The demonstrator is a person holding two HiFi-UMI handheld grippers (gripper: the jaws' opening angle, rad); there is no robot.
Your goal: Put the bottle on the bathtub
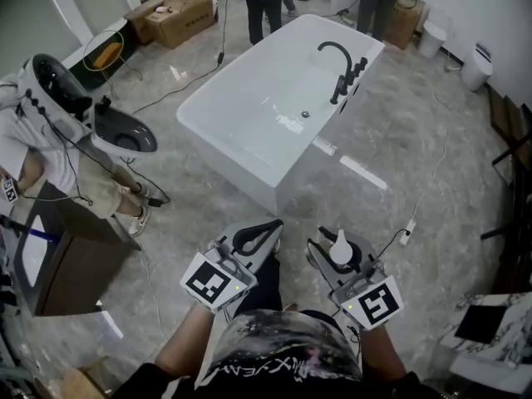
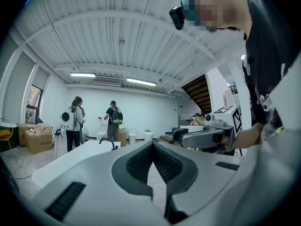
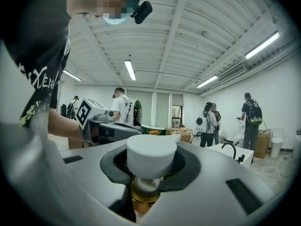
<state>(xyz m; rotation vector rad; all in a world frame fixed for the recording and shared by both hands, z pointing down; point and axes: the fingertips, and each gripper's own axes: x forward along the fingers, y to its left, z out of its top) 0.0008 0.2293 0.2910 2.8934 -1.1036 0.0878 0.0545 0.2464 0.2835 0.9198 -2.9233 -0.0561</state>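
A white freestanding bathtub (image 1: 241,160) with a black faucet (image 1: 337,56) stands ahead on the grey floor, some way beyond both grippers. My right gripper (image 1: 328,243) is shut on a bottle (image 1: 340,248) with a white pump cap, held level near my body. In the right gripper view the bottle's cap (image 3: 151,159) fills the jaws, a gold collar below it, and the bathtub (image 3: 225,150) shows far right. My left gripper (image 1: 264,233) is beside it, fingertips together and nothing between them. In the left gripper view the bathtub (image 2: 70,161) lies ahead on the left.
A seated person (image 1: 50,140) with a white bowl-shaped fixture (image 1: 125,131) is at the left, by a brown cabinet (image 1: 66,256). Cardboard boxes (image 1: 179,11) and standing people (image 1: 264,7) are behind the tub. A cable and plug (image 1: 407,231) lie on the floor to the right.
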